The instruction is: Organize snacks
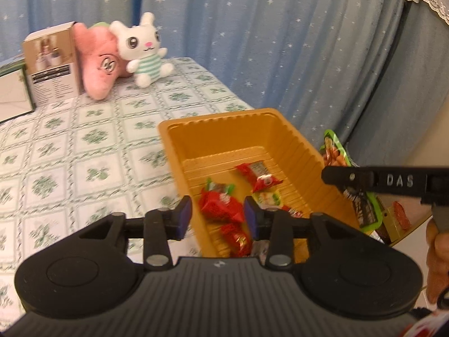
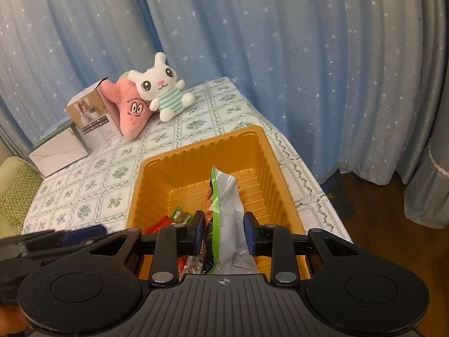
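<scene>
Left wrist view: I go left to right. A white envelope box (image 1: 12, 95) sits at the far left edge, then a brown carton (image 1: 50, 67), a pink star plush (image 1: 98, 61) and a white bunny plush (image 1: 144, 47), all on the green-flowered tablecloth (image 1: 70, 154).
Left gripper (image 1: 218, 217): I see its jaws apart with nothing pressed between the blue pads (image 1: 185, 217); it hangs over the near left rim of the orange tray (image 1: 224, 120).
Tray contents: several red-wrapped candies (image 1: 220, 206) lie loose on the ribbed floor, one with green twisted ends, another further back (image 1: 258, 175).
Right side of this view: the right gripper (image 1: 373, 181) reaches in from the edge (only its black finger bar shows here), with the green-edged snack packet (image 1: 335, 151) showing behind it, outside the tray's right wall. A hand (image 1: 437, 264) shows at the right border.
Right wrist view: the same box, carton and plushes stand at the back left; the other gripper's blurred tip (image 2: 81, 231) enters at lower left.
Right gripper, own camera (image 2: 223, 234): I see it clamped on the snack packet (image 2: 227, 224), grey back facing right, green edge facing left, standing upright above the tray (image 2: 202, 151).
Backdrop: blue star-print curtain (image 2: 280, 56).
</scene>
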